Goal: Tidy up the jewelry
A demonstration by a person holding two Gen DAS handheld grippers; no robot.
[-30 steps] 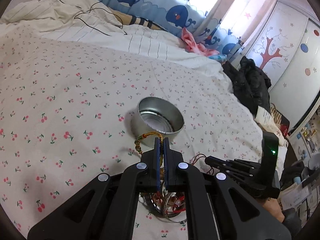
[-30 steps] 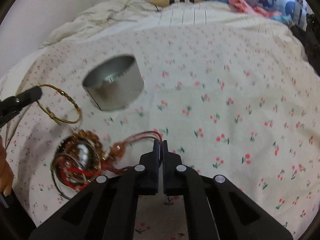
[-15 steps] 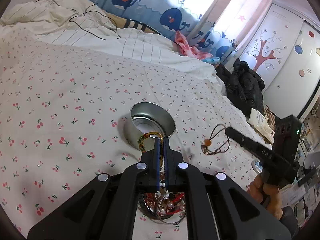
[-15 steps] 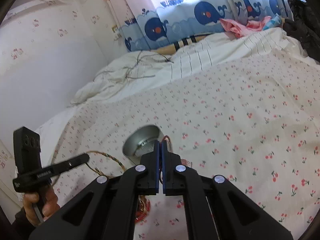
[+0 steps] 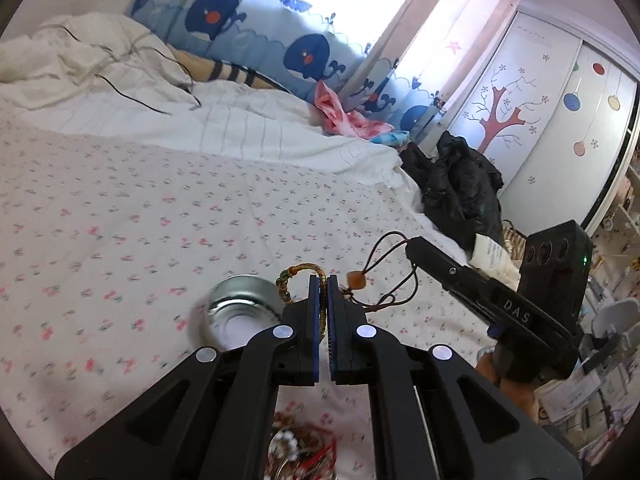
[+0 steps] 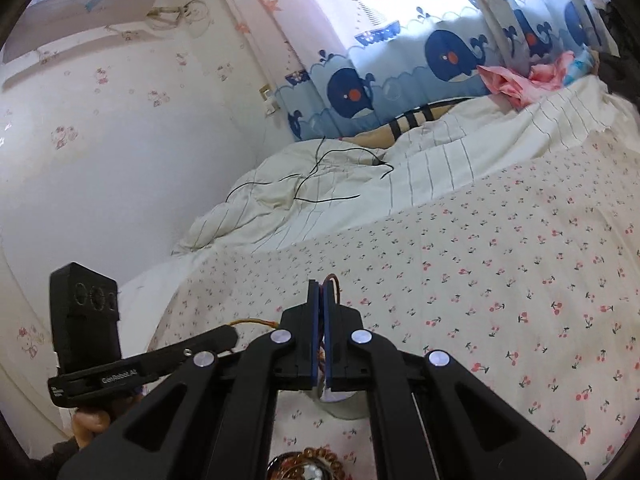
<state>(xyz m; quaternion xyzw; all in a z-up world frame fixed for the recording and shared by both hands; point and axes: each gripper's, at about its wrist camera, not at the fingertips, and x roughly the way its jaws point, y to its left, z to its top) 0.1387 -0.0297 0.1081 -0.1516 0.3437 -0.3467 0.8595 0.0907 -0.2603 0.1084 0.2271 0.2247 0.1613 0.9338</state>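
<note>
Up in the air, the left tongs (image 5: pixel 323 280) are pressed together on a thin braided gold and green bracelet (image 5: pixel 297 273). The right tongs (image 6: pixel 321 289) are pinched on a dark brown cord with an orange bead (image 5: pixel 357 280), which dangles just beside the bracelet. Below both sits a round shiny metal tin (image 5: pixel 236 309) on the bed sheet with little red cherries (image 5: pixel 160 216). Near the bottom lies a pile of red and brown beaded jewelry (image 5: pixel 304 452).
</note>
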